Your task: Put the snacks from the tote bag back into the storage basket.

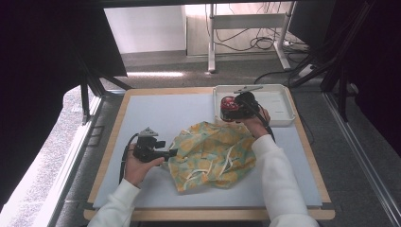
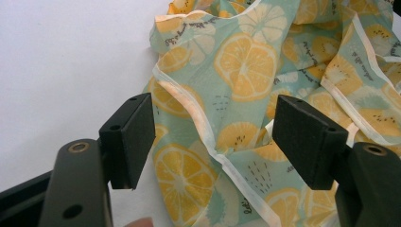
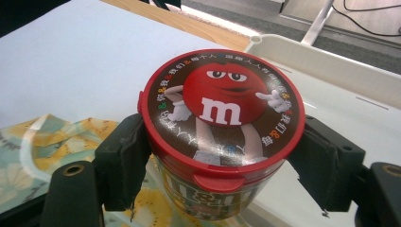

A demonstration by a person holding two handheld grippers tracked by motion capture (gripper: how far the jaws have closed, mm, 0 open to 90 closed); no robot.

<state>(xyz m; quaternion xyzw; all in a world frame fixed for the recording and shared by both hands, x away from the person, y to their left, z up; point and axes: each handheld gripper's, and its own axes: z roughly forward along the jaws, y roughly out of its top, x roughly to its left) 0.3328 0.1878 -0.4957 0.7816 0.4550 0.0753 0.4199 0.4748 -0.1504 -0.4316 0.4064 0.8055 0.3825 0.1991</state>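
Observation:
A crumpled cloth bag (image 1: 213, 153) printed with lemon slices lies on the pale mat at the table's middle. My left gripper (image 1: 170, 152) sits at its left edge, open, with the hemmed fabric (image 2: 208, 127) lying between the jaws and neither pad touching it. My right gripper (image 1: 235, 109) is shut on a red round candy tub (image 3: 222, 127) with a cartoon lid, gripped on both sides just under the rim. The tub (image 1: 230, 108) hangs over the near left corner of the white tray (image 1: 279, 101), above the bag's far edge.
The white tray (image 3: 340, 90) stands at the table's back right with a thin flat item on its far rim. Bare mat (image 1: 161, 113) stretches behind and left of the bag. The wooden table edge (image 1: 208, 213) runs along the front. Beyond the table are desk legs and cables.

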